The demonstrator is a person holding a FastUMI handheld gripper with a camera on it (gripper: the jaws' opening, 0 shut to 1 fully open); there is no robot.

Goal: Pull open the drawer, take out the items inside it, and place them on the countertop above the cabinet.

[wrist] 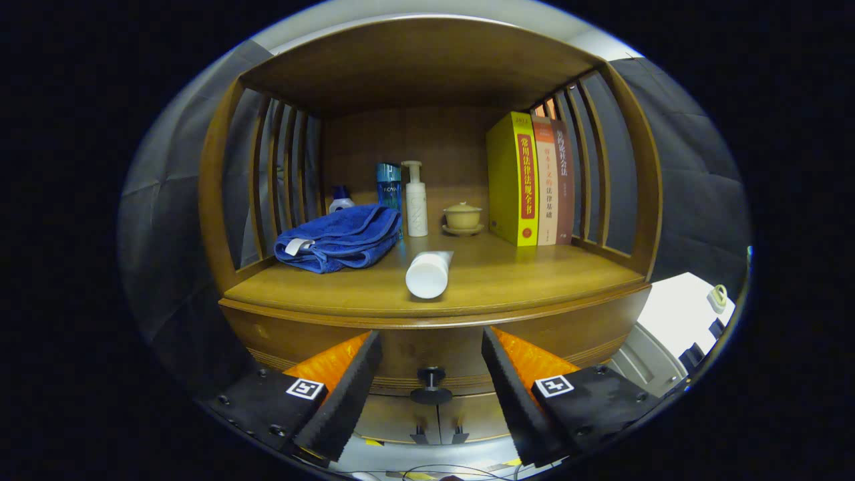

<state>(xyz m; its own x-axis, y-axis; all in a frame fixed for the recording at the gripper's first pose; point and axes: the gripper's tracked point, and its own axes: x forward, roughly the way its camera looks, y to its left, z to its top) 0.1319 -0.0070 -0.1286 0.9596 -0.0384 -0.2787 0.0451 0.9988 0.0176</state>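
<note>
My gripper (pixel 431 374) is open, its two orange-and-black fingers spread wide with nothing between them. Just ahead, between the fingers, is the drawer front (pixel 427 347) of a wooden cabinet, shut, with a dark round knob (pixel 431 385) centred in the gap. Above it runs the countertop (pixel 534 280). A white tube (pixel 427 272) lies on its side on the countertop near the front edge. A folded blue towel (pixel 340 237) rests to the left of the tube.
At the back of the countertop stand a blue bottle (pixel 389 186), a white pump bottle (pixel 415 199), a small lidded cup on a saucer (pixel 462 218) and three upright books (pixel 534 180). Slatted side walls and a wooden top enclose the shelf. Two cabinet doors (pixel 437 421) sit below the drawer.
</note>
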